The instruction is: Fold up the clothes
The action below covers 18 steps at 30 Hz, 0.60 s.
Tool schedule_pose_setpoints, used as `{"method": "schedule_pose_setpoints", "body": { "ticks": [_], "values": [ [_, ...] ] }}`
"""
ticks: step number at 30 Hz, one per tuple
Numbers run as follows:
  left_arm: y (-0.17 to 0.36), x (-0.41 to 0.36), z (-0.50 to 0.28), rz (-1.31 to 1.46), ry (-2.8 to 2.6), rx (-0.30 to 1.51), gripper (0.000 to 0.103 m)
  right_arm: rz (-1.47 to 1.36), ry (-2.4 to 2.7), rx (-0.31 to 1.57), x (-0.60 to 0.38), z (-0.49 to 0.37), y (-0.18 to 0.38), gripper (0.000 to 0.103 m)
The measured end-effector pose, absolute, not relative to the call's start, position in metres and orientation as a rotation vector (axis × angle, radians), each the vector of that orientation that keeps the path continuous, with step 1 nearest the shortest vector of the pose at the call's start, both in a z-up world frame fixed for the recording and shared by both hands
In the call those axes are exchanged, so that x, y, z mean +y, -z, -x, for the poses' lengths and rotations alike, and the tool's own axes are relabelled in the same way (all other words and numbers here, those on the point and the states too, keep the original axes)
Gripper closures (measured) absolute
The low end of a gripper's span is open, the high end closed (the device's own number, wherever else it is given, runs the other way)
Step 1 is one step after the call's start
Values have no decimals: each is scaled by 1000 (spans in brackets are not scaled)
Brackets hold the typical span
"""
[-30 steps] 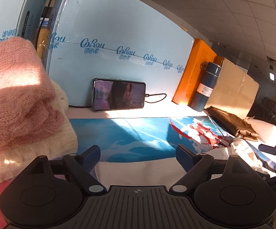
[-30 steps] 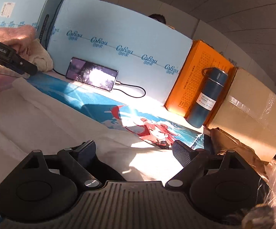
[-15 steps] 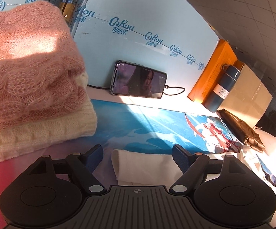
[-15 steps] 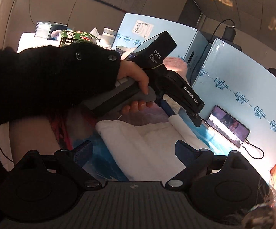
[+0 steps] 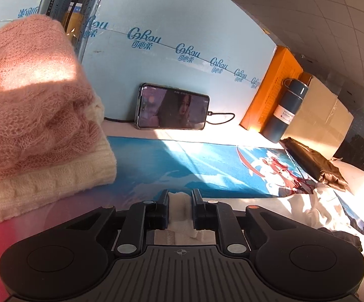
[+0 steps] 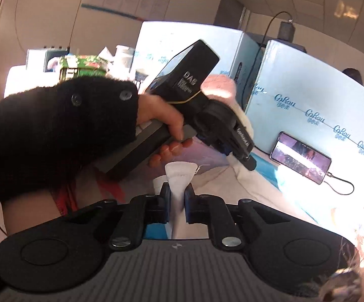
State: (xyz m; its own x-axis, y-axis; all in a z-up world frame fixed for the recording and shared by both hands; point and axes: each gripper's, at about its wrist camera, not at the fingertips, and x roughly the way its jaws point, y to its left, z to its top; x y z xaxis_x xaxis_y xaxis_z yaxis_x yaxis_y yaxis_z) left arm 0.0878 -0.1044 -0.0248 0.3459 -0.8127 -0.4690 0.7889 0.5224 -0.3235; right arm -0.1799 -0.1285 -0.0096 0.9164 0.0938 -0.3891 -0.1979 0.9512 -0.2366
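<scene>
A white garment lies on the blue printed mat. My left gripper is shut on a bunched edge of it. My right gripper is shut on another edge of the white garment, which sticks up between the fingers. The right wrist view shows the left gripper's body in a black-sleeved hand, its fingers down on the garment further back. A folded pink sweater sits on a folded cream sweater at the left.
A phone leans on light blue boxes at the back. An orange box, a dark blue bottle and a brown cloth stand at the right. More crumpled white cloth lies at the right.
Both grippers went from open to shut on the white garment. The right gripper swung left to face the left hand; the left gripper settled onto the garment's edge.
</scene>
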Motion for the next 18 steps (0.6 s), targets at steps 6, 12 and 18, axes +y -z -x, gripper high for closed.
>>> {"method": "schedule_pose_setpoints", "body": {
  "ticks": [6,12,18],
  "values": [
    [-31,-140,-62,-55,1033,524,91,166,-41,204,-163,214,-9,97],
    [-100,-219,1,-233,1088,368,92,68,102,-1,-209,263,-30,97],
    [-123,-315,71,-388,1176,287,92,-40,265,-124,-261,316,-33,97]
  ]
}}
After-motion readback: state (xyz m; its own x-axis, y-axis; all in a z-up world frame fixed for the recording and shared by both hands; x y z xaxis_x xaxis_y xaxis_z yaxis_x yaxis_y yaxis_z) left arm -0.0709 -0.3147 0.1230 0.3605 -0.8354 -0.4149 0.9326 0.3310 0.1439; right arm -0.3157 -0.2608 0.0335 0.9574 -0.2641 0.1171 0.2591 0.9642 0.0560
